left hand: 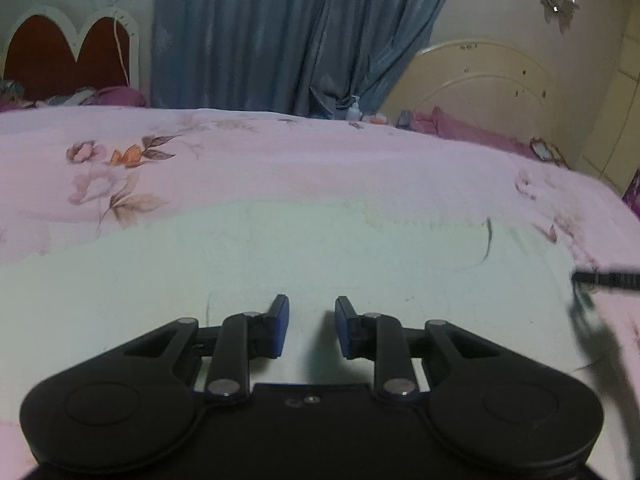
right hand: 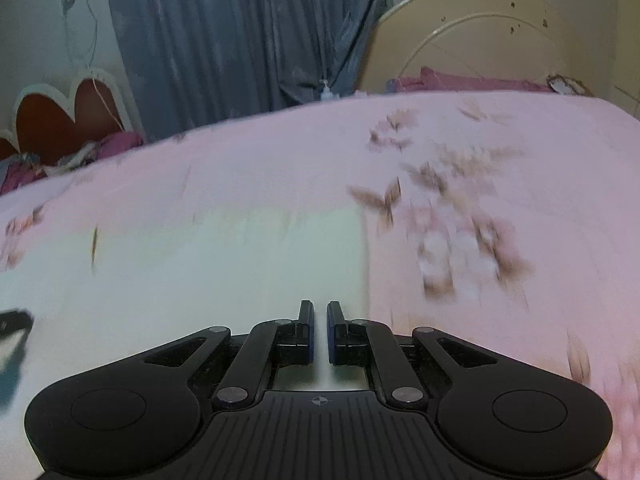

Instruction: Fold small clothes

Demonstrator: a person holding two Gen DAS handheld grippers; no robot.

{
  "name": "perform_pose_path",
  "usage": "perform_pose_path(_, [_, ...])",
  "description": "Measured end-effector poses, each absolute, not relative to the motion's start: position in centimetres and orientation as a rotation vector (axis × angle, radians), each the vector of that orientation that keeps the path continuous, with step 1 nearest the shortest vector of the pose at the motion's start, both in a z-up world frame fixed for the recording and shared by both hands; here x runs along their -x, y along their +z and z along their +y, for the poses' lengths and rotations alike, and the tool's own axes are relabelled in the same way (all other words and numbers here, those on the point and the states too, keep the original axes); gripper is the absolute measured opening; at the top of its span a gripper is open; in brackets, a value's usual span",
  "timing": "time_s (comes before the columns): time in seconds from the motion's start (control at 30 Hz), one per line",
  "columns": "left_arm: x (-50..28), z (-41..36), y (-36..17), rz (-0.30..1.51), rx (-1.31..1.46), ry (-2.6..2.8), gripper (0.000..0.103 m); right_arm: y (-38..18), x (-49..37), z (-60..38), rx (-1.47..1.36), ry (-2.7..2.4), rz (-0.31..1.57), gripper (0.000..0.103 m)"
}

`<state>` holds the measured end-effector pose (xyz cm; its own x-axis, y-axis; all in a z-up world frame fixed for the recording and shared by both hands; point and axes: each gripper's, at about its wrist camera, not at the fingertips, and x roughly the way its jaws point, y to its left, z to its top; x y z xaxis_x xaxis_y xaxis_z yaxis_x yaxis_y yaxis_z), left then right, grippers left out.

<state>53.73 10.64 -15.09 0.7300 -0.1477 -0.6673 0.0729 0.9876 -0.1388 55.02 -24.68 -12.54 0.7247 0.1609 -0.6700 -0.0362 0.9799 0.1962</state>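
A pale mint-white garment (left hand: pixel 304 248) lies flat on the pink floral bedsheet (left hand: pixel 280 152). My left gripper (left hand: pixel 311 330) hovers low over its near part, jaws open, nothing between the blue pads. In the right wrist view the same garment (right hand: pixel 208 264) fills the left and centre, its right edge running down just right of my right gripper (right hand: pixel 320 332). That gripper is over the garment with its jaws nearly together; I cannot tell if cloth is pinched. The right gripper's tip (left hand: pixel 604 278) shows blurred at the left wrist view's right edge.
The pink sheet (right hand: pixel 500 184) spreads to the right of the garment. Behind the bed hang grey-blue curtains (left hand: pixel 280 36). A cream headboard (left hand: pixel 492 88) stands at the back right, a red scalloped headboard (left hand: pixel 68 52) at the back left, with purple bedding (left hand: pixel 120 96) piled there.
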Motion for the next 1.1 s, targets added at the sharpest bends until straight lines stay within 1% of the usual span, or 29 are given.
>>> perform_pose_path(0.07, [-54.5, 10.7, -15.7, 0.755, 0.109, -0.11, 0.025, -12.6, -56.9, -25.0, -0.177, 0.114, 0.747, 0.006])
perform_pose_path(0.1, [-54.6, 10.8, -16.0, 0.755, 0.107, -0.102, 0.022, -12.9, -57.8, -25.1, -0.16, 0.109, 0.754, 0.006])
perform_pose_path(0.17, [-54.5, 10.9, -16.1, 0.75, 0.108, -0.094, 0.021, -14.1, -59.5, -26.5, -0.154, 0.054, 0.795, 0.005])
perform_pose_path(0.23, [-54.3, 10.9, -16.0, 0.751, 0.098, -0.096, 0.021, -14.4, -60.1, -28.3, -0.211, 0.053, 0.807, 0.006])
perform_pose_path(0.3, [-54.2, 10.8, -15.6, 0.754, 0.099, -0.096, 0.021, -13.9, -60.0, -28.6, -0.195, 0.067, 0.804, 0.006])
perform_pose_path(0.33, [-54.1, 10.8, -15.2, 0.744, 0.115, -0.095, 0.024, -13.5, -59.7, -28.6, -0.191, 0.073, 0.787, 0.006])
perform_pose_path(0.4, [-53.9, 10.6, -14.8, 0.729, 0.111, -0.086, 0.036, -12.9, -59.2, -28.7, -0.217, 0.094, 0.759, 0.006])
perform_pose_path(0.43, [-53.8, 10.5, -14.7, 0.726, 0.108, -0.071, 0.04, -12.8, -59.2, -28.8, -0.224, 0.091, 0.752, 0.006])
perform_pose_path(0.47, [-53.7, 10.7, -14.6, 0.719, 0.109, -0.053, 0.048, -12.8, -59.4, -28.9, -0.24, 0.09, 0.76, 0.006])
perform_pose_path(0.5, [-53.6, 10.8, -14.5, 0.713, 0.108, -0.037, 0.051, -12.9, -59.6, -29.1, -0.269, 0.105, 0.774, 0.007])
perform_pose_path(0.57, [-53.6, 11.4, -14.7, 0.717, 0.097, 0.007, 0.05, -13.6, -60.3, -29.5, -0.312, 0.115, 0.805, 0.007])
perform_pose_path(0.63, [-53.8, 12.1, -15.0, 0.735, 0.115, 0.035, 0.043, -14.1, -60.7, -30.0, -0.352, 0.124, 0.813, 0.009])
perform_pose_path(0.67, [-53.9, 12.6, -15.3, 0.754, 0.13, 0.043, 0.038, -14.3, -60.7, -30.2, -0.366, 0.129, 0.81, 0.01])
perform_pose_path(0.87, [-54.0, 12.9, -15.2, 0.773, 0.124, 0.054, 0.039, -14.5, -61.4, -30.0, -0.275, 0.125, 0.796, 0.01])
perform_pose_path(0.97, [-52.6, 12.0, -14.0, 0.707, 0.094, 0.062, 0.044, -13.1, -60.6, -29.5, -0.222, 0.099, 0.754, 0.01])
perform_pose_path(1.0, [-52.4, 11.5, -13.7, 0.693, 0.09, 0.035, 0.044, -12.7, -60.3, -29.2, -0.216, 0.117, 0.748, 0.01])
perform_pose_path(1.1, [-51.8, 9.4, -13.8, 0.7, 0.061, -0.065, 0.044, -12.8, -59.4, -27.5, -0.141, 0.168, 0.797, 0.01])
